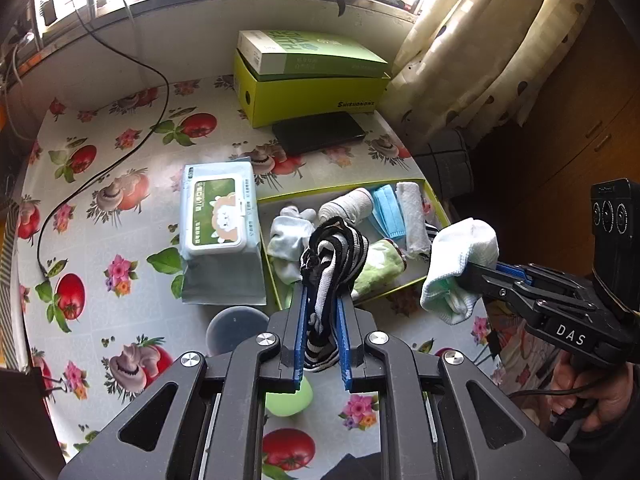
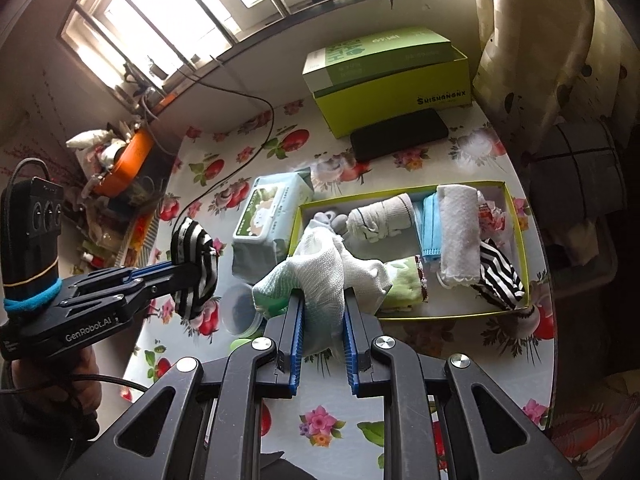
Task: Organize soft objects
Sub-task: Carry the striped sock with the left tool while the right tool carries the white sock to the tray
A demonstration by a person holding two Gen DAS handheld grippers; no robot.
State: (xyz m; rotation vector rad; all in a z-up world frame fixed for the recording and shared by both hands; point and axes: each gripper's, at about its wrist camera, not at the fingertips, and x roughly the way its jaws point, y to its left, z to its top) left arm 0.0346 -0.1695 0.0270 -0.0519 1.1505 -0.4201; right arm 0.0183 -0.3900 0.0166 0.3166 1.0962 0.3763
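Striped black-and-white sock (image 1: 334, 264) is pinched between the blue pads of the left gripper (image 1: 323, 312), held up in the air over the near edge of the tray (image 1: 434, 196). White sock with green toe (image 2: 320, 276) is clamped in the right gripper (image 2: 323, 320), also off the table (image 1: 100, 184), just beside the tray's near side. Both jaws are clenched on cloth, neither released. The tray, a shallow yellow-green box lid, sits near the table's right edge and holds a rolled beige sock (image 2: 380, 220), a blue face mask (image 2: 430, 224), a rolled white towel (image 2: 458, 236), a second striped sock (image 2: 500, 276), a green cloth (image 2: 404, 284) and a pale bundle (image 1: 288, 240). A wet-wipes pack (image 1: 218, 216) lies touching the tray's left wall. Yellow-green box (image 1: 316, 92) and black case (image 1: 318, 132) sit at the far edge.
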